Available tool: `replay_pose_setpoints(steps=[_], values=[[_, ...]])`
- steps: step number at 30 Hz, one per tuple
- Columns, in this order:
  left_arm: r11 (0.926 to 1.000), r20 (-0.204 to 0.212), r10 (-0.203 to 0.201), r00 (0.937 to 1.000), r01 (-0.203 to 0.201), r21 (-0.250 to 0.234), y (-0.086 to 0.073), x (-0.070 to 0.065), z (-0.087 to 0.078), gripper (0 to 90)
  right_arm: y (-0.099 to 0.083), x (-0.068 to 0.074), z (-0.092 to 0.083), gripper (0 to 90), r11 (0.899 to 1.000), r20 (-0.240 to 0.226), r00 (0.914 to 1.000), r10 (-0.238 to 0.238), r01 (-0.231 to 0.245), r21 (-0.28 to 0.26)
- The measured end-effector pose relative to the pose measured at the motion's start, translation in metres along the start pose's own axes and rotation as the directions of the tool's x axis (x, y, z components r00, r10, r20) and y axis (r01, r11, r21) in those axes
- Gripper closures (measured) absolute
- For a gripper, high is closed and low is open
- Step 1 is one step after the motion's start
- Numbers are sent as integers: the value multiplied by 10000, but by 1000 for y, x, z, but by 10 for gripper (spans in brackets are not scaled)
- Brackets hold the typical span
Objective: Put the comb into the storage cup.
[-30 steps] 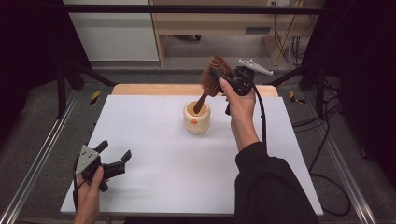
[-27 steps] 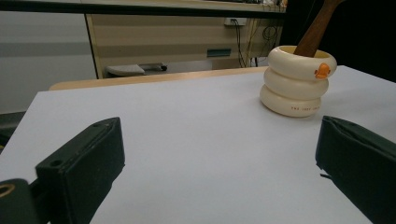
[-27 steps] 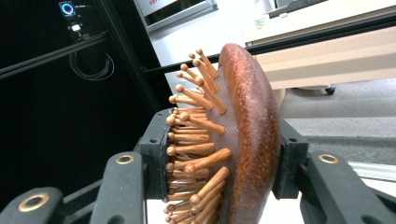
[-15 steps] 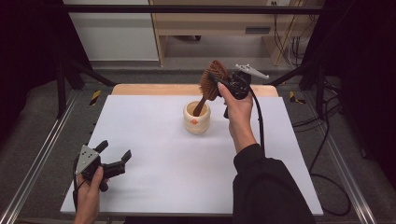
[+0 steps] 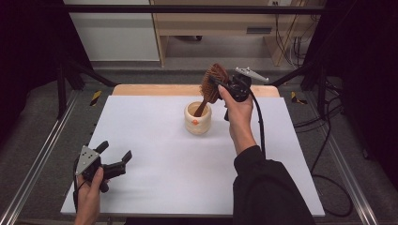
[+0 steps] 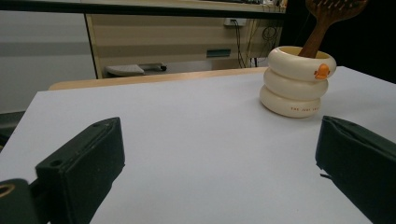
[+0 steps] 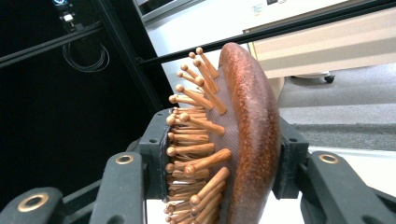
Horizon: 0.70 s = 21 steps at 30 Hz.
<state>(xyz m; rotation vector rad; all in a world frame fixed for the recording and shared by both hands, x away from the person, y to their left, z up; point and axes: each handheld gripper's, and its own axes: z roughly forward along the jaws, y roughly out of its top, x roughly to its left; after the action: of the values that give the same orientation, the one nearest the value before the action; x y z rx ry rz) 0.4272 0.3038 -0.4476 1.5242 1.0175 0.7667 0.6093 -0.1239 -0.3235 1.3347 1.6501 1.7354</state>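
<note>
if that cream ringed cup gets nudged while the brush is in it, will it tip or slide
Probably slides before tipping: the cup looks squat with a broad base. The hairbrush leans out above its rim, so a side pull from the right gripper might lever it over.

We see the brown wooden hairbrush (image 5: pixel 212 83) tilted with its peg-bristled head up and its handle down inside the cream, ring-stacked cup (image 5: pixel 197 119) with an orange mark, standing upright on the white table's far middle.

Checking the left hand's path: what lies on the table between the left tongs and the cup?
Nothing: in the left gripper view, bare white tabletop runs from the open left tongs to the cream cup.
</note>
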Motion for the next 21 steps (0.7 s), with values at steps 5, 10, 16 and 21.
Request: replay_pose_setpoints(steps=[5,10,16,21], values=[[10000,-4,-5,10000,5,2,0,0,0,15,-1,0,1,504,10000,2,10000,27,-27,6],[10000,-1,-3,10000,3,-2,0,0,0,14,-3,-1,2,504,10000,29,10000,70,-70,22],[10000,2,-9,10000,9,-6,0,0,0,14,-5,-2,3,504,9999,30,9999,115,-115,41],[10000,4,-10,10000,10,-7,0,0,0,15,-7,-2,4,504,9999,23,9999,150,-151,68]])
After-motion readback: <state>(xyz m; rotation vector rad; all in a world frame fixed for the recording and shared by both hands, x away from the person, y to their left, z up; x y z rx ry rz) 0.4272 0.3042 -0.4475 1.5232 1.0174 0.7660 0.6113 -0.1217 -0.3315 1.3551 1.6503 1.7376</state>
